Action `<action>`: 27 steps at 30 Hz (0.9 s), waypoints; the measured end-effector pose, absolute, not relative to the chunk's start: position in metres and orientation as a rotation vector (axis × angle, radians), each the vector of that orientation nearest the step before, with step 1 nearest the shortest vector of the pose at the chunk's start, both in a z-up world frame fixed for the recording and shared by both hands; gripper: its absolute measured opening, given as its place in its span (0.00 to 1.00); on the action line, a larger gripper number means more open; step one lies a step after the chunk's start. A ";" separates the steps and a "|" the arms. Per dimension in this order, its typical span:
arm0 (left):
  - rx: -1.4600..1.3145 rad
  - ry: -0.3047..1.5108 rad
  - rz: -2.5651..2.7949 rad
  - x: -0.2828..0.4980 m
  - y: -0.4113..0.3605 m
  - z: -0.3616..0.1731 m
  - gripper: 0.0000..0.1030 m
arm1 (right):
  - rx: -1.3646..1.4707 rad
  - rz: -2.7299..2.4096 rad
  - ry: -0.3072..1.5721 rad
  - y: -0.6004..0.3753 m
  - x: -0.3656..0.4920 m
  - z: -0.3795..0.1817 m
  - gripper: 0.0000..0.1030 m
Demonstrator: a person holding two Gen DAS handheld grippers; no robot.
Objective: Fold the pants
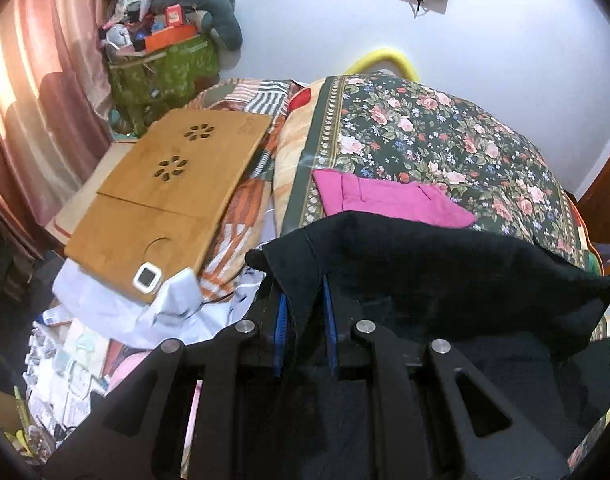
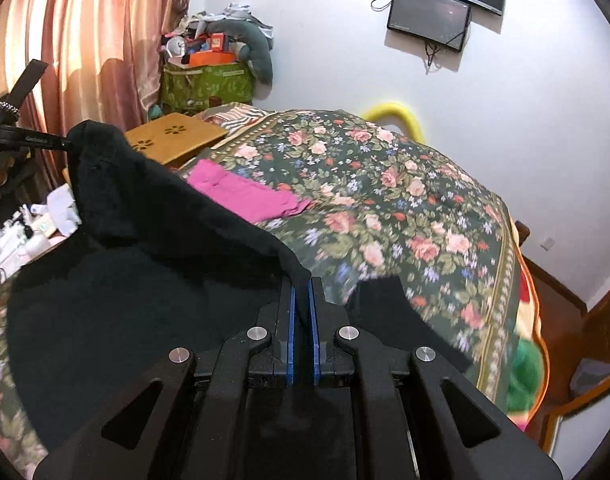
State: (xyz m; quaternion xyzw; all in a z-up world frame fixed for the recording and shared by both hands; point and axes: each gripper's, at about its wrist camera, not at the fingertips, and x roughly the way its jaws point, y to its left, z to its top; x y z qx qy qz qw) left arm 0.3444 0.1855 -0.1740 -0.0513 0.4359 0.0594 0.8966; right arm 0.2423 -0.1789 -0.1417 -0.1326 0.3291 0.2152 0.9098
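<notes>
The black pants [image 1: 445,272] hang lifted over the flowered bedspread [image 1: 425,136], stretched between both grippers. My left gripper [image 1: 305,280] is shut on one corner of the black cloth, which bunches between its blue pads [image 1: 281,312]. In the right wrist view my right gripper [image 2: 303,284] is shut on the other corner of the black pants [image 2: 153,264], the blue pads [image 2: 291,320] nearly touching. The left gripper [image 2: 67,144] shows there at the far left, holding the cloth's other end. A folded pink garment [image 1: 389,198] lies on the bed beyond.
A bamboo lap tray [image 1: 165,196] rests on bedding to the left, with a small white device [image 1: 147,278]. Green fabric bin [image 2: 207,84] piled with clutter stands by the curtain [image 2: 85,40]. A yellow tube [image 2: 393,114] and wall screens [image 2: 429,20] lie behind the bed.
</notes>
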 end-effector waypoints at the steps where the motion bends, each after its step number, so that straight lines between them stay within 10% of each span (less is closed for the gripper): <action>1: -0.105 0.899 0.126 0.335 0.186 -0.173 0.15 | -0.257 0.446 0.678 -0.179 0.233 -0.143 0.05; 27: -0.133 1.060 0.171 0.180 0.207 -0.262 0.01 | -0.242 0.498 0.802 -0.159 0.108 -0.195 0.06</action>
